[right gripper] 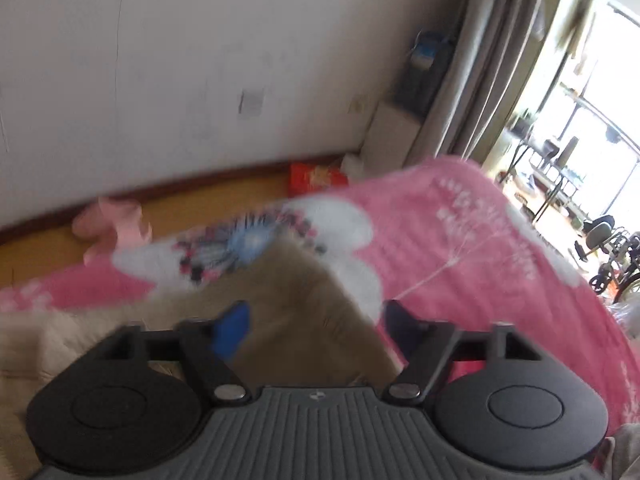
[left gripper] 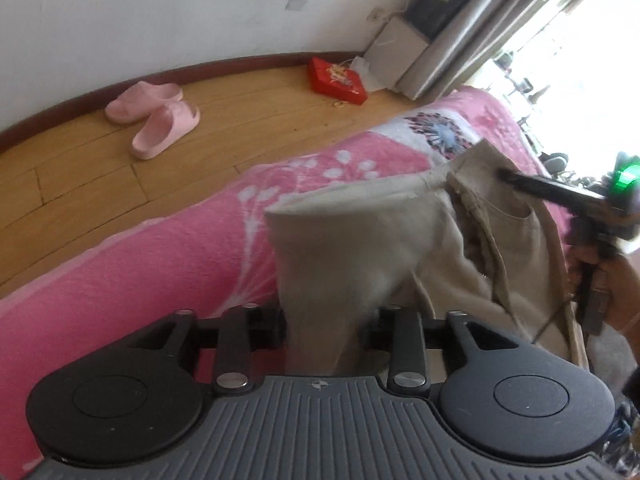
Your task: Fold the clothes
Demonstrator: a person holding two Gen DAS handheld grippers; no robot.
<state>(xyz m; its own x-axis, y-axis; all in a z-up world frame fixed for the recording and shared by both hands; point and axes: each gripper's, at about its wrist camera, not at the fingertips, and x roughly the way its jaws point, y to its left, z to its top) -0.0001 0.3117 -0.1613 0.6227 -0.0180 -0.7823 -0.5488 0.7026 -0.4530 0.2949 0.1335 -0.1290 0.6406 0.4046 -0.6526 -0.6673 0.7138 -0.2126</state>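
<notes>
Beige trousers point(left gripper: 352, 248) hang over the pink flowered blanket point(left gripper: 160, 260), bunched and lifted at one end. My left gripper point(left gripper: 332, 320) is shut on that end; the cloth runs down between its fingers and hides their tips. In the left wrist view my right gripper point(left gripper: 510, 178) reaches in from the right, held by a hand point(left gripper: 600, 276), with its tip at the trousers' waistband and pocket. The right wrist view is blurred: my right gripper point(right gripper: 316, 320) stands open, a blue pad point(right gripper: 232, 328) on its left finger, with the beige cloth point(right gripper: 304, 300) lying between and under the fingers.
The bed edge drops to a wooden floor point(left gripper: 80, 168) with pink slippers point(left gripper: 154, 122) and a red box point(left gripper: 338, 80). A white cabinet point(left gripper: 396, 52) and grey curtain point(left gripper: 460, 28) stand in the corner. A wheelchair point(right gripper: 616, 256) sits beyond the bed by the bright window.
</notes>
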